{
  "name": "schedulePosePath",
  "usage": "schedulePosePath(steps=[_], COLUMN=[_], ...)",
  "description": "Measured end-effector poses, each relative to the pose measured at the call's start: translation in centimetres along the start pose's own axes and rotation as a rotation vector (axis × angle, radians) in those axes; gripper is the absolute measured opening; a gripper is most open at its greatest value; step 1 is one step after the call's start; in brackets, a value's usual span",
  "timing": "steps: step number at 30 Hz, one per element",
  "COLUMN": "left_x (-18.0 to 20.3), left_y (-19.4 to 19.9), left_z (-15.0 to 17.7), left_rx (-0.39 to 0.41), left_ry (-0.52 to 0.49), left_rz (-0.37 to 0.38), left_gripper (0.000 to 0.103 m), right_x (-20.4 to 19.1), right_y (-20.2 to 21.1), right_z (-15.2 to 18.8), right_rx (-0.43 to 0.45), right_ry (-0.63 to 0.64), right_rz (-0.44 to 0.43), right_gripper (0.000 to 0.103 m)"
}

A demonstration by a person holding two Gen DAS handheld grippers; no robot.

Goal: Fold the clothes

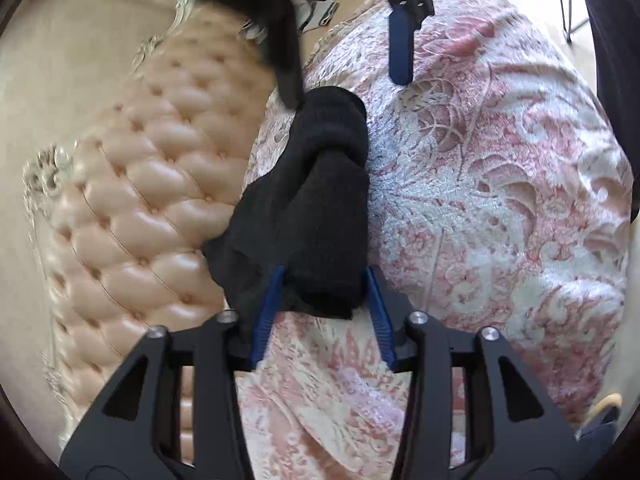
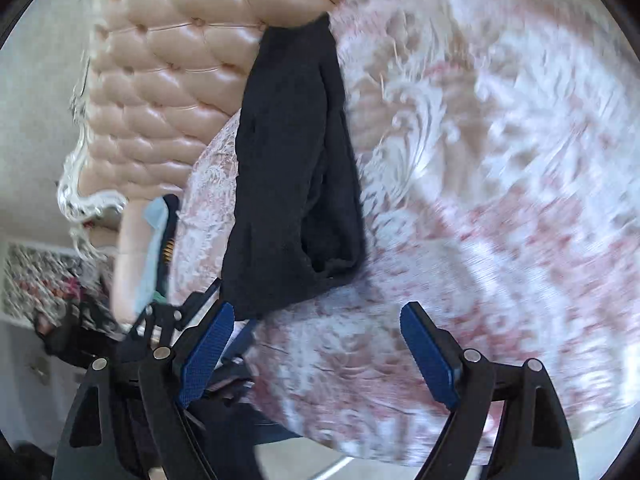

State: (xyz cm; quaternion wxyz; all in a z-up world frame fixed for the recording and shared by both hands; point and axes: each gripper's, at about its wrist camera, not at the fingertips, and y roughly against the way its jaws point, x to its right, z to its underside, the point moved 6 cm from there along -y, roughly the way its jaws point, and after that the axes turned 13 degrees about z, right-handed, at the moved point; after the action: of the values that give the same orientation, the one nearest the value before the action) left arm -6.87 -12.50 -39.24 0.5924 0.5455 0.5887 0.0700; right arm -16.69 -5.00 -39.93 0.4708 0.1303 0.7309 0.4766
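The black sock bundle lies on the floral bedspread beside the tufted headboard. Left tool clasps its end; the right-wrist view shows the right tool released.

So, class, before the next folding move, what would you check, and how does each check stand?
1. Black bundle rests on the bedspread: ok.
2. Bundle's near end sits between the left tool pads: ok.
3. Those pads press the bundle: cannot tell.
4. Right tool is open and empty: ok.
5. Bundle is tidy: not ok, a loose flap sticks out toward the headboard.
6. Right wrist view is sharp enough to aim by: not ok, it is blurred.
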Motion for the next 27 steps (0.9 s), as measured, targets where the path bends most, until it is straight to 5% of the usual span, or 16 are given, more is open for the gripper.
schedulePosePath(steps=[7, 10, 11, 12, 13, 15, 27], left_x=[0.4, 0.3, 0.4, 0.3, 0.2, -0.1, 0.7], left_y=[-0.6, -0.8, -0.9, -0.9, -0.9, -0.2, 3.9], left_z=[-0.7, -0.6, -0.5, -0.4, -0.3, -0.2, 1.1], left_rx=[-0.01, -0.025, -0.031, -0.037, -0.044, -0.046, -0.045], left_ry=[-0.029, -0.015, -0.015, -0.013, -0.011, -0.027, -0.085], left_rz=[-0.017, -0.012, -0.017, -0.022, -0.026, -0.044, -0.059], left_gripper=[0.047, 0.029, 0.027, 0.025, 0.024, 0.021, 0.019], right_x=[-0.4, -1.4, -1.7, -1.9, -2.1, -2.2, -3.2], right_y=[-1.0, -1.6, -1.8, -1.9, -2.0, -1.6, 2.8], right_z=[-1.9, -2.1, -2.1, -2.1, -2.1, -2.1, 1.1], right_rx=[0.017, 0.017, 0.016, 0.016, 0.016, 0.033, 0.084], right_ry=[-0.104, -0.098, -0.103, -0.104, -0.105, -0.096, -0.035], right_rz=[-0.049, -0.066, -0.077, -0.083, -0.089, -0.087, -0.016], right_gripper=[0.086, 0.086, 0.081, 0.054, 0.04, 0.024, 0.018])
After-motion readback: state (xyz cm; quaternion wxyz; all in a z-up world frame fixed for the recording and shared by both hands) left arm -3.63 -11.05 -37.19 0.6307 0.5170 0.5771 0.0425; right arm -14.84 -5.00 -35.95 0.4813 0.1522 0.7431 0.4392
